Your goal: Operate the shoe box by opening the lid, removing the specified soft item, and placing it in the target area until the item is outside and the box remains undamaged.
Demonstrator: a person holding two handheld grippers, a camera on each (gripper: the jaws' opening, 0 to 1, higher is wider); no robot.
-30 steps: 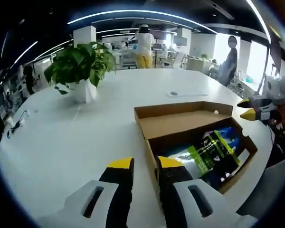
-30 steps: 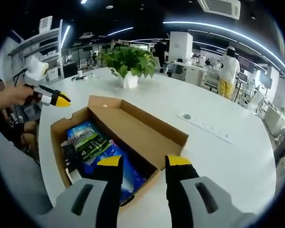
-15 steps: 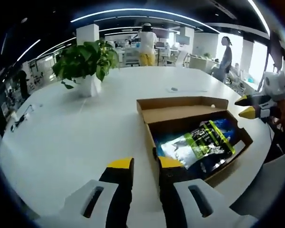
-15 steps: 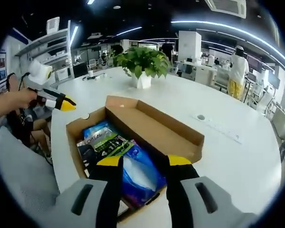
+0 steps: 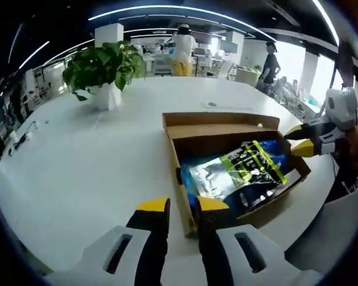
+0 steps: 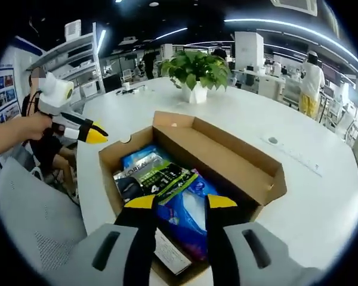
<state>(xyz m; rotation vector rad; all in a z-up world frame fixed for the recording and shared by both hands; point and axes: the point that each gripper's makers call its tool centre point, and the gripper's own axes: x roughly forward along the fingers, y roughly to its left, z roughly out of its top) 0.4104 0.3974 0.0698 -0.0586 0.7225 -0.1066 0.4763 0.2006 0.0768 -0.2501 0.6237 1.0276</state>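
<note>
An open cardboard shoe box (image 5: 221, 119) lies on the white table, its lid folded back flat. Inside lies a soft blue and green plastic package (image 5: 238, 173). My left gripper (image 5: 182, 205) hovers at the box's near corner, its jaws a narrow gap apart with the side wall seen between them. My right gripper (image 5: 299, 141) is open at the box's far right end. In the right gripper view the box (image 6: 227, 158) holds the package (image 6: 167, 179), and my right gripper (image 6: 180, 202) is open over its near end. The left gripper (image 6: 92, 134) sits just beside the box's left corner.
A potted plant (image 5: 101, 68) in a white pot stands at the back left of the round white table (image 5: 77, 155). A small socket plate (image 5: 212, 105) lies behind the box. People stand among desks far behind. A hand (image 6: 12, 128) holds the left gripper; grey fabric (image 6: 36, 208) lies low left.
Both grippers have closed in on the box. The right gripper has come over the box's near end and above the package. The left gripper has neared the box's corner. The box stays put.
</note>
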